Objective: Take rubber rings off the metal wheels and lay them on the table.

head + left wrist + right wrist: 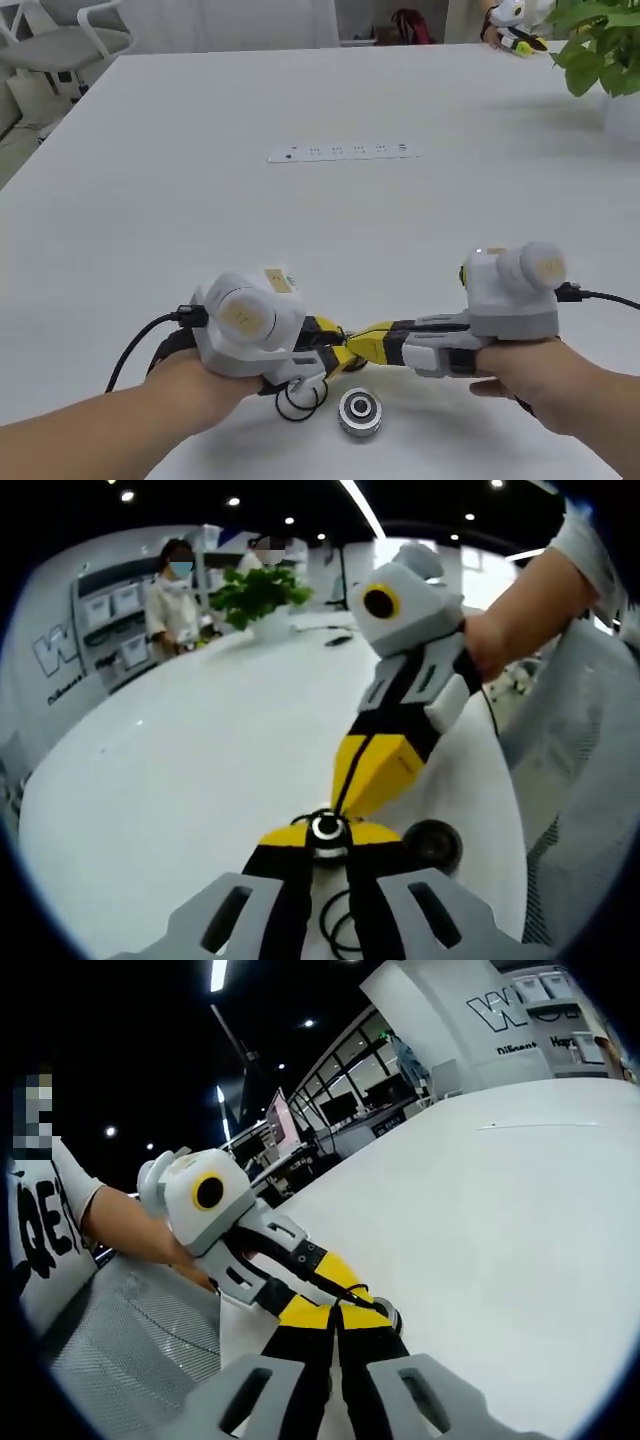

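My left gripper (336, 345) (325, 842) is shut on a small metal wheel (325, 828) held a little above the white table (320, 220). My right gripper (354, 348) (338, 1316) meets it tip to tip, shut on a thin black rubber ring (347, 1295) stretched off that wheel (388, 1315). In the left gripper view the right gripper (345, 802) comes in from the upper right. A second metal wheel (359, 412) (432, 846) lies on the table just below the tips. Loose black rubber rings (300, 398) (338, 920) lie beside it, under the left gripper.
A white power strip (343, 152) lies at mid-table. A potted plant (600, 45) stands at the far right corner, and a chair (60, 40) at the far left. A black cable (135, 345) trails from the left gripper. Two people (172, 590) stand beyond the table.
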`<action>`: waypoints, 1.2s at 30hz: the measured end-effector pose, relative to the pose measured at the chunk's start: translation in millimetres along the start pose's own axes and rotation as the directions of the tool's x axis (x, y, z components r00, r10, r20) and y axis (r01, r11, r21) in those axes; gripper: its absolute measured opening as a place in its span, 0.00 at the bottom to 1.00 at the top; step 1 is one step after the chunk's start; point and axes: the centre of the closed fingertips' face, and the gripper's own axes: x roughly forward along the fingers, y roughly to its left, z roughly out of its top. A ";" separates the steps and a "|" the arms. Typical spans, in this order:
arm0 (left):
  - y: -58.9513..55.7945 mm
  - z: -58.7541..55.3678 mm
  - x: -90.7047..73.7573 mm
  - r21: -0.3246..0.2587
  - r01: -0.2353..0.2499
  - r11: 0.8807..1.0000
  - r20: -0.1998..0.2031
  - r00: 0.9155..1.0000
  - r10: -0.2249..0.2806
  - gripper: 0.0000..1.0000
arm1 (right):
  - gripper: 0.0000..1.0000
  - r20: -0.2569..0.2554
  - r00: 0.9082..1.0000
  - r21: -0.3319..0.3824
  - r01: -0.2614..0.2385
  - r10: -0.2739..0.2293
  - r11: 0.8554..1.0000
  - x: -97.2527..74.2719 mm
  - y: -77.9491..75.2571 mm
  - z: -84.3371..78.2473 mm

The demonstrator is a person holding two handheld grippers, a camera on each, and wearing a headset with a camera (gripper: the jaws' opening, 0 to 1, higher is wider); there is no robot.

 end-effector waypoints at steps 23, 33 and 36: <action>-16.3 8.5 -23.2 0.015 0.097 0.995 0.048 0.994 -0.097 0.30 | 0.00 0.001 0.999 0.003 0.039 -0.039 0.999 -7.6 -9.8 -0.1; -14.0 19.1 -47.7 -0.011 0.089 0.996 0.101 0.991 -0.088 0.41 | 0.00 -0.004 1.000 -0.012 0.007 -0.007 1.000 -7.3 1.2 1.5; -12.2 19.4 -55.2 -0.018 0.083 0.996 0.112 0.990 -0.081 0.44 | 0.00 0.000 1.000 -0.016 -0.004 0.004 1.000 -7.5 5.2 3.3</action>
